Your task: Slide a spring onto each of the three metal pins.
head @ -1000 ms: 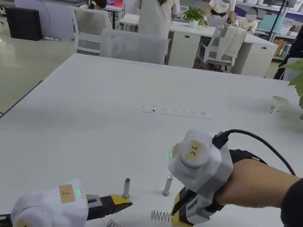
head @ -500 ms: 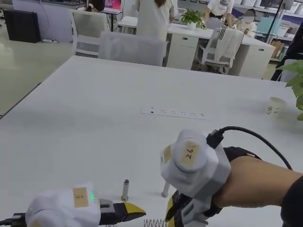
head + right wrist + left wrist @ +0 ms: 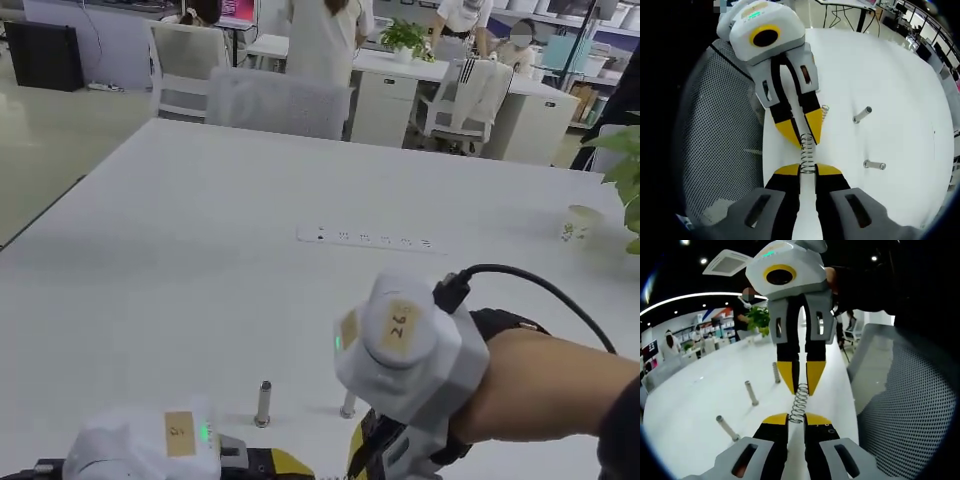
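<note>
Seen from the left gripper view, a row of metal pins stands on the white desk (image 3: 700,390) to the left of the fingers (image 3: 775,420) of the left gripper (image 3: 796,419). These are the nearest pin (image 3: 727,427), the middle pin (image 3: 751,392) and the far pin (image 3: 776,372). The row leads away from the fingertips, each pin apart from the others and bare. The left gripper's yellow-tipped fingers are closed on the near end of a spring (image 3: 799,404). From there the spring runs straight ahead to the right gripper (image 3: 802,376), which faces the left one with its fingers pinched shut on the spring's other end. To the right of both pairs of fingers is a grey mesh chair back (image 3: 910,405).

In the right gripper view the mesh lies left of the fingers, and the spring spans the short gap between the two pairs of fingertips. Just right of the left gripper's fingers lies what looks like a second spring (image 3: 825,112), though it is too small to be sure. Farther right, two of the pins stand on the desk, well clear of the fingers.

In the head view two pins rise just beyond the fingertips, between the two white gripper bodies. A power strip (image 3: 365,238) lies far beyond them, and a paper cup (image 3: 580,222) sits at the far right.
</note>
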The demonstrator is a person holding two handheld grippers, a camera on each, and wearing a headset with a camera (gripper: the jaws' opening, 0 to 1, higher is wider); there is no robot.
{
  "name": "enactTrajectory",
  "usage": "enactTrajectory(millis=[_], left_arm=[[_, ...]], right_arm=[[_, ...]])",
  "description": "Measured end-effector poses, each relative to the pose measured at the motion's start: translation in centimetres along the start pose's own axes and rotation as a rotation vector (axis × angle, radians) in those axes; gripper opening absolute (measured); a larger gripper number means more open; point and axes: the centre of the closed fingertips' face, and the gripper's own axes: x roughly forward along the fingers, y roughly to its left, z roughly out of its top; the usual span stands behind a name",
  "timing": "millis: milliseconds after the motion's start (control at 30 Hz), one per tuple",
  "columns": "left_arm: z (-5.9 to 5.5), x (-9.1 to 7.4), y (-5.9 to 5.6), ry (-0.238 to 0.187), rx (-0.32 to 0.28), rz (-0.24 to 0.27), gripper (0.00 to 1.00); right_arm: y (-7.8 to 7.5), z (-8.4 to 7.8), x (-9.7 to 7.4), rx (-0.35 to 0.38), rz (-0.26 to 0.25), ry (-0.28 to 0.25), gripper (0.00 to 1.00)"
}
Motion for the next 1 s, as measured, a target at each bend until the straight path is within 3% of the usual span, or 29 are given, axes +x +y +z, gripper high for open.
enactTrajectory(millis=[700,1000], left_arm=[[0.1,0.1,-0.1,-0.006,-0.014,-0.001,0.03],[0.1,0.1,-0.1,-0.003,-0.017,-0.002,0.02]], right_arm=[[0.4,4.4,-2.0,-0.040,-0.048,-0.139,0.08],[0.4,4.5,-1.9,-0.045,-0.040,-0.143,0.08]])
